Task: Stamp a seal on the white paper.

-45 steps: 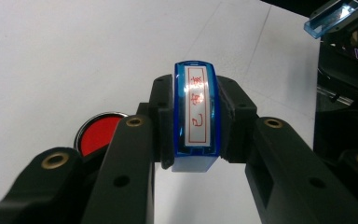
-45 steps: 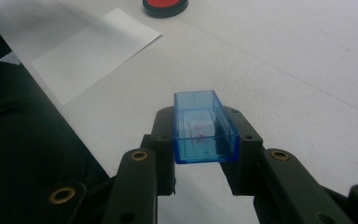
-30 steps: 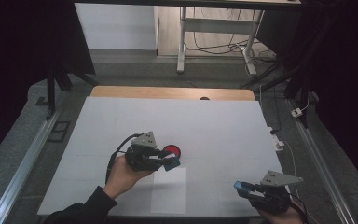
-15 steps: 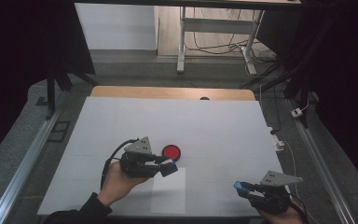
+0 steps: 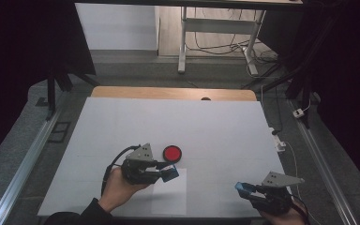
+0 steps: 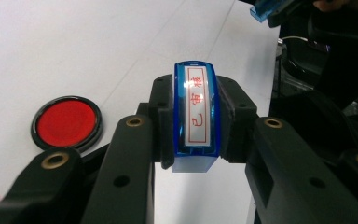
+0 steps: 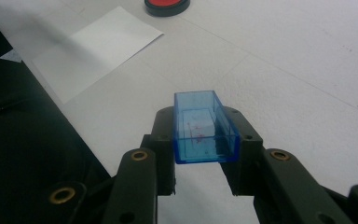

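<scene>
Now the left gripper (image 6: 193, 126) jaws clamp a blue stamp (image 6: 195, 112), with the red ink pad (image 6: 66, 122) at its nine o'clock. Right gripper (image 7: 200, 149) jaws clamp the stamp's blue cap (image 7: 204, 128).

Blue stamp (image 6: 195, 116) upright; blue cap (image 7: 204, 128) separate.

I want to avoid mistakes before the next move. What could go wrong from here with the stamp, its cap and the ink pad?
1. The stamp is clamped in the left gripper beside the open red ink pad; a sideways drift could bump the pad or smear ink on the table.
2. The blue cap sits in the right gripper near the table's front edge; if it slips, it may fall off.
3. The paper lies loose and may shift when stamped.
</scene>
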`<act>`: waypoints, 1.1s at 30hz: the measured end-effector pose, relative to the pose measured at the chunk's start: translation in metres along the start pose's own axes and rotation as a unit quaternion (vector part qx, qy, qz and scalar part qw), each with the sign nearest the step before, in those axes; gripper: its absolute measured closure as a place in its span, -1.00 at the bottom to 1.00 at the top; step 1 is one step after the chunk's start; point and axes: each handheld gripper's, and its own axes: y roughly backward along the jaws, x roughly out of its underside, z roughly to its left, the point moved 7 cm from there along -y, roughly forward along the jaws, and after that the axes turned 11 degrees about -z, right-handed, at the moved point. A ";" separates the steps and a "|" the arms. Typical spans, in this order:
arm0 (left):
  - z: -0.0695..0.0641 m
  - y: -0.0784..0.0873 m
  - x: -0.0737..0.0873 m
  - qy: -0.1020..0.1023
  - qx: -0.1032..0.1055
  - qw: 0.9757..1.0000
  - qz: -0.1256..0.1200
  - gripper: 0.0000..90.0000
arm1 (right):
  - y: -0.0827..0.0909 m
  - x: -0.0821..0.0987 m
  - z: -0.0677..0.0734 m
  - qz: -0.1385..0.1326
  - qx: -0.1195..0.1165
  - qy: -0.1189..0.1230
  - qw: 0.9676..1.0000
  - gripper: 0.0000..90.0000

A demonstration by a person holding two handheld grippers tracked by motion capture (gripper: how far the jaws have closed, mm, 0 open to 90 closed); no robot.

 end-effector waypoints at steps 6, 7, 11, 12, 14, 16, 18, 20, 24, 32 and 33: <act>-0.001 -0.005 0.007 -0.010 -0.003 1.000 0.012 0.56 | 0.000 0.000 0.000 0.000 -0.002 0.002 1.000 0.52; -0.001 -0.007 0.008 -0.011 -0.003 1.000 0.013 0.56 | 0.000 0.000 0.000 0.000 -0.002 0.002 1.000 0.52; 0.001 -0.012 0.015 -0.012 -0.004 1.000 0.024 0.56 | 0.000 0.000 0.001 0.002 -0.003 0.003 1.000 0.52; 0.001 -0.013 0.017 -0.011 -0.003 1.000 0.025 0.56 | 0.000 0.000 0.000 0.002 -0.002 0.004 1.000 0.52; 0.002 -0.016 0.020 -0.014 -0.005 0.999 0.030 0.56 | 0.000 0.000 0.000 0.002 -0.002 0.004 1.000 0.52; 0.003 -0.019 0.024 -0.015 -0.004 0.999 0.035 0.56 | 0.000 0.000 0.001 0.002 -0.004 0.003 1.000 0.52; 0.004 -0.022 0.027 -0.019 -0.007 0.999 0.038 0.56 | 0.000 0.000 0.001 0.002 -0.004 0.004 1.000 0.52; 0.005 -0.025 0.030 -0.021 -0.009 0.999 0.043 0.56 | 0.000 0.000 0.001 0.003 -0.005 0.003 1.000 0.52; 0.008 -0.031 0.035 -0.022 -0.014 0.998 0.049 0.56 | 0.000 0.000 0.001 0.003 -0.006 0.003 1.000 0.52; 0.009 -0.038 0.044 -0.026 -0.014 0.998 0.063 0.56 | -0.001 0.000 0.001 0.004 -0.006 0.003 1.000 0.52; 0.009 -0.039 0.045 -0.027 -0.016 0.997 0.064 0.56 | -0.001 0.000 0.001 0.004 -0.006 0.003 1.000 0.52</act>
